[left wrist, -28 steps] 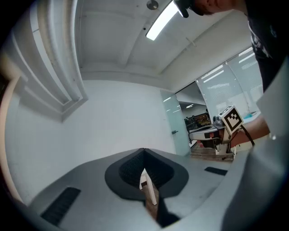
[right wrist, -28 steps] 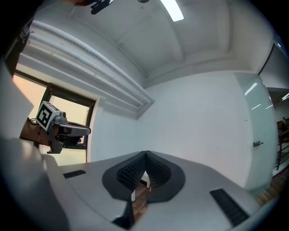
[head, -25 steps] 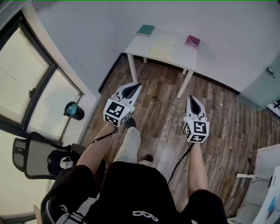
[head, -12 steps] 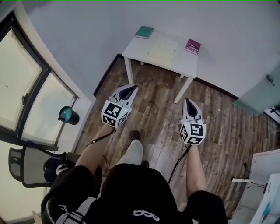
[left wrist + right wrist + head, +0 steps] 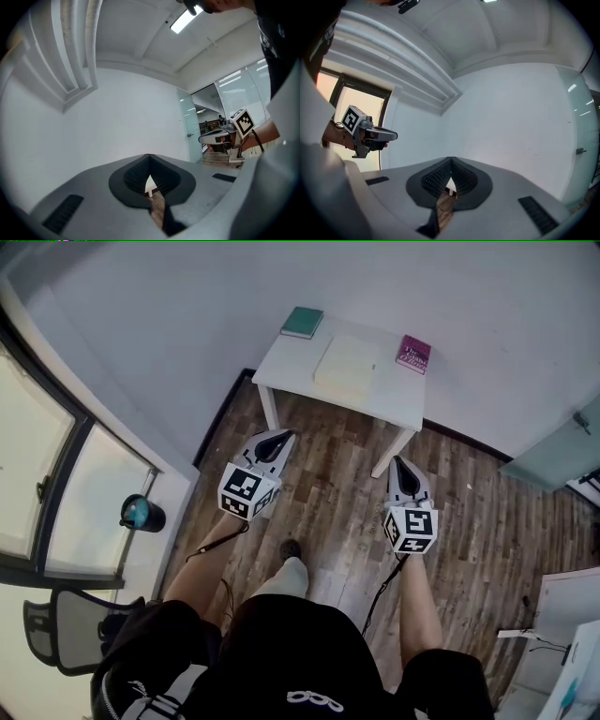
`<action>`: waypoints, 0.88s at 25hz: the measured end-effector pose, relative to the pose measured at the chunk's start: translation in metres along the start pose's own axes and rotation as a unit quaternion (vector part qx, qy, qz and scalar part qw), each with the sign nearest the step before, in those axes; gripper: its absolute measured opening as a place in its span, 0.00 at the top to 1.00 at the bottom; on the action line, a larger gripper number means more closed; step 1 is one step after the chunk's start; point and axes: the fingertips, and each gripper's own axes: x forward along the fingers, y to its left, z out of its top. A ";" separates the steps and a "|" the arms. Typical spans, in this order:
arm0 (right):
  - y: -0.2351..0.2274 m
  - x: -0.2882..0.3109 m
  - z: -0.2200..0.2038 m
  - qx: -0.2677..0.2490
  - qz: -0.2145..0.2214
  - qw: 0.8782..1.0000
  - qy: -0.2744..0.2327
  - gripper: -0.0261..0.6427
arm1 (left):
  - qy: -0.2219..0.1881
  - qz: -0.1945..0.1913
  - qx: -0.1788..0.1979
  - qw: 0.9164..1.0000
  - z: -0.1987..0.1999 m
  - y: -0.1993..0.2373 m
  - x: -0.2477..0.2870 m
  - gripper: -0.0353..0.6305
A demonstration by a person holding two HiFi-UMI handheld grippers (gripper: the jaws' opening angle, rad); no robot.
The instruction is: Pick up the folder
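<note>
A pale cream folder [image 5: 347,364] lies flat in the middle of a small white table [image 5: 394,401] against the far wall. A green book [image 5: 302,322] sits at the table's back left corner and a magenta book [image 5: 413,353] at its back right. Both grippers are held level over the wood floor, short of the table and apart from it. My left gripper [image 5: 280,436] is shut and empty, and so is my right gripper [image 5: 396,462]. In the left gripper view the closed jaws [image 5: 149,158] frame a sliver of the table; the right gripper view [image 5: 451,161] shows the same.
A window wall runs along the left, with a teal bin [image 5: 142,513] and a black office chair [image 5: 64,638] beside it. A glass door [image 5: 570,448] stands at the right, and white furniture [image 5: 560,615] at the lower right. The person's legs are below the grippers.
The person has walked toward the table, which now looks nearer and larger. Both grippers were carried forward with them, still shut and level.
</note>
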 end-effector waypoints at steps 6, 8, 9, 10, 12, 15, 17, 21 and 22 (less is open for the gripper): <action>-0.005 0.061 0.006 0.001 -0.001 1.000 0.006 0.93 | 0.007 -0.007 -0.006 1.000 -0.008 0.048 0.039 0.91; -0.005 0.079 0.007 -0.001 -0.001 1.000 0.009 0.93 | 0.007 -0.010 -0.009 1.000 -0.011 0.060 0.049 0.91; -0.005 0.088 0.007 -0.001 -0.002 1.000 0.010 0.93 | 0.007 -0.011 -0.010 1.000 -0.012 0.066 0.053 0.91; -0.006 0.096 0.008 -0.001 -0.002 1.000 0.011 0.93 | 0.007 -0.012 -0.010 1.000 -0.013 0.072 0.057 0.91; -0.007 0.110 0.009 0.000 -0.002 1.000 0.012 0.93 | 0.008 -0.013 -0.011 1.000 -0.015 0.082 0.065 0.91; -0.006 0.129 0.010 -0.001 -0.002 1.000 0.012 0.93 | 0.006 -0.015 -0.015 1.000 -0.019 0.098 0.072 0.91; -0.002 0.141 0.011 -0.001 -0.002 1.000 0.012 0.93 | 0.006 -0.016 -0.019 1.000 -0.023 0.110 0.076 0.91; 0.001 0.158 0.010 -0.002 -0.006 1.000 0.016 0.93 | 0.004 -0.020 -0.024 1.000 -0.028 0.127 0.084 0.91; 0.002 0.162 0.009 -0.002 -0.008 1.000 0.018 0.93 | 0.003 -0.021 -0.024 0.999 -0.028 0.131 0.087 0.91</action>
